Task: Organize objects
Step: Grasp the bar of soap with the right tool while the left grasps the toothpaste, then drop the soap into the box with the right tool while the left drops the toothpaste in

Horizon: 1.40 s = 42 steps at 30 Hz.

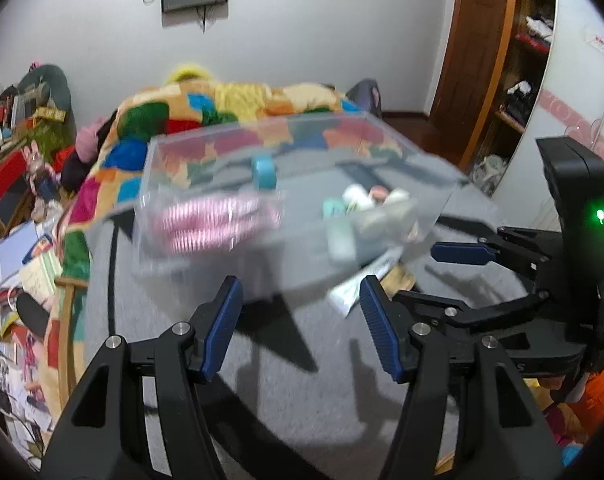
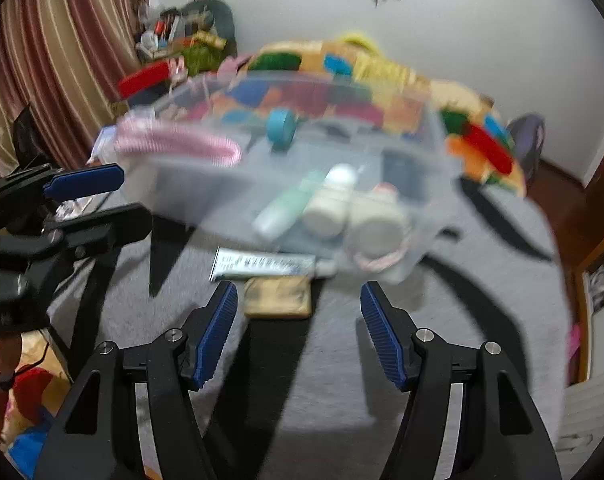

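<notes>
Both my left gripper and right gripper hang with jaws apart and empty before the clear bin on the grey blanket, where the tube and tan pouch beside it could be nudged under the bin by a hasty reach.

Tube and pouch before bin (bottles inside)

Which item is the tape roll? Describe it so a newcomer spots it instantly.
Start at the clear plastic bin on the grey blanket. Look inside, toward its far middle, behind the white bottles. The tape roll is the small teal ring standing on edge, the only blue-green hoop, right of the pink ribbed item.
</notes>
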Motion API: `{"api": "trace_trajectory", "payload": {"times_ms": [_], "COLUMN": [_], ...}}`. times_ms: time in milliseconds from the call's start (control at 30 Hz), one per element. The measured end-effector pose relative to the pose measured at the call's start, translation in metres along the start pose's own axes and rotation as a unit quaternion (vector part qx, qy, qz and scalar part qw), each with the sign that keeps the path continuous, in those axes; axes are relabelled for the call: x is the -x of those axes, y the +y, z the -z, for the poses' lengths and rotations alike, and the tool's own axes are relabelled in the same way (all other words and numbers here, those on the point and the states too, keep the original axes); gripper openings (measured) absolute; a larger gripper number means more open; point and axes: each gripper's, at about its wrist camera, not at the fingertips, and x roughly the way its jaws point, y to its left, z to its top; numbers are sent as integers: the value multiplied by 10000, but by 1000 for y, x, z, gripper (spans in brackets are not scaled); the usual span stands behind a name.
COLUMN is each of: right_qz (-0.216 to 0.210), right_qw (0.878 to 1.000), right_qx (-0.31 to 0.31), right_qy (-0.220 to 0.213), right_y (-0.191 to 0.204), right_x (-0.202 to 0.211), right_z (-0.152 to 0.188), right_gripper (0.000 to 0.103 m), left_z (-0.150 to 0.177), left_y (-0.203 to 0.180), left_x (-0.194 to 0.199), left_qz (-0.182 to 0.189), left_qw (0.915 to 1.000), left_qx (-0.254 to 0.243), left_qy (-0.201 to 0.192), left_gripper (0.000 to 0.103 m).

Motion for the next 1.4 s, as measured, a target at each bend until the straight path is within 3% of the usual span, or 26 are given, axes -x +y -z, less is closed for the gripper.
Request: {"api": "trace_trajectory", "payload": {"times_ms": [133, 167, 267, 500, 600, 767, 933, 1100, 1167, 1233, 1400], "right_qz": [-88, -22, 91, 227, 305, 337, 260, 142, 129, 129, 118], "right_qw": [9998, 9998, 9997, 9997, 9991, 9977, 9968, 9965, 9964, 9962, 9960], "right_qx": [52, 89, 180, -106, -300, -590, -751, -820, -832, -849, -851], "right_qy": [163, 188, 138, 50, 39, 69, -12, -95, -109, -127, -254], "right_y": [5, 6, 6, -23, -41, -61, -66, -65, -64, -64, -62], "right_x": [-19, -23, -23, -2, 10, 20, 21, 21, 22, 24, 33], "right_z": [1, 2, 5, 27, 39, 52, 49, 44, 43, 43, 41], "right_gripper": [59, 50, 37, 37, 37, 37, 37, 37, 37, 37, 37], "left_z": [7, 7, 4, -6, -4, 2, 0, -11, -13, -12, -3], "left_y": [1, -1, -10, -37, -53, -68, -77, -87, -93, -96, -90], "left_x": [-17, -20, -33, -64, -72, -64, -62, -75, -82, -82, -71], "left_qz": [108, 116, 240, 532, 457, 839, 597, 623, 651, 704, 746], "left_qw": [9996, 9995, 9988, 9955, 9938, 9896, 9897, 9872, 9859, 9858, 9876], "left_qx": [11, -22, -143, -450, -725, -891, -1066, -1235, -1301, -1324, -1219], "left_qy": [262, 302, 391, 649, 714, 754, 752, 797, 827, 751, 655], "left_gripper": [60, 60, 60, 60, 59, 41, 40, 40, 34, 17, 16]}}
